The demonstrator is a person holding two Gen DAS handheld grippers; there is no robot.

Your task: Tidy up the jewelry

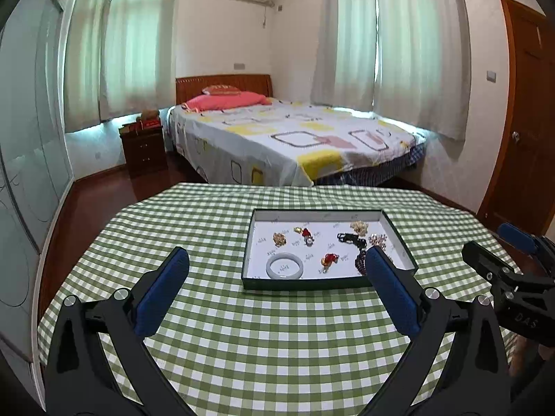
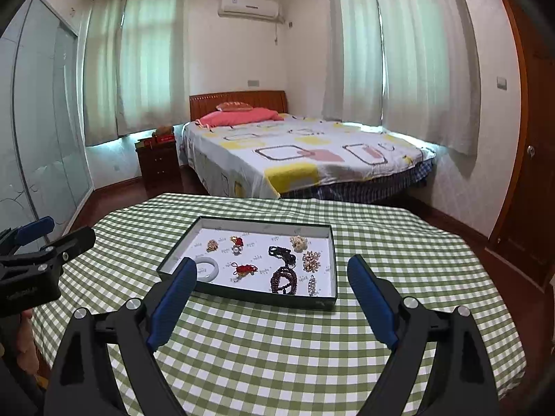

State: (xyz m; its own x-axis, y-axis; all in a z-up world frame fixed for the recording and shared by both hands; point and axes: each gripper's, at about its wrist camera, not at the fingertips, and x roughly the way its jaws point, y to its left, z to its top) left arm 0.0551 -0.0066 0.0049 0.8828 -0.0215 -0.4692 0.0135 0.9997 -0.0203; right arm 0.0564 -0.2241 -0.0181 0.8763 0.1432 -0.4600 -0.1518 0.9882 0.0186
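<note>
A dark shallow tray [image 1: 312, 283] [image 2: 242, 294] with a white lining sits on the green checked tablecloth. In it lie a pale jade bangle [image 1: 284, 267] [image 2: 212, 269], red knot charms [image 1: 329, 259] [image 2: 244, 269], a dark bead necklace [image 1: 359, 242] [image 2: 284, 275], gold pieces [image 1: 279, 239] [image 2: 299, 242] and a pearl cluster [image 2: 311, 260]. My left gripper [image 1: 277, 270] is open and empty, hovering before the tray. My right gripper [image 2: 272, 280] is open and empty, over the tray's near edge.
The round table [image 1: 242, 346] drops off at its edges on all sides. The right gripper shows at the right edge of the left wrist view [image 1: 513, 270]. The left gripper shows at the left edge of the right wrist view [image 2: 38, 253]. A bed [image 1: 295, 138] stands beyond the table.
</note>
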